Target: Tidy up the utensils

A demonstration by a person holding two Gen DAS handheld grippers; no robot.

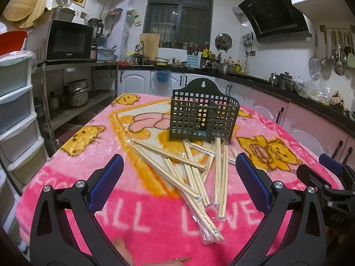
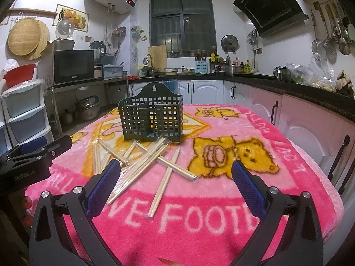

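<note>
**Chopsticks loose, holder waiting**

I have the left gripper [image 1: 179,177] and right gripper [image 2: 176,178] both spread wide, empty, above the near edge of the blanket [image 2: 221,221]. Beyond them the chopsticks [image 1: 195,173] lie crisscrossed in clear sleeves: light, stiff, likely slippery, so I'd pinch one mid-length. Farther off stands the holder [image 1: 203,117]; I can't see into its compartments.

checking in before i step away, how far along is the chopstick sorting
Nothing looks done: the green holder appears to have no chopsticks in it. Nothing is in hand either; the left gripper and right gripper are both open and hold nothing, above the pink blanket. All the wrapped chopsticks lie in a loose pile in front of the holder, so the whole job remains.
</note>
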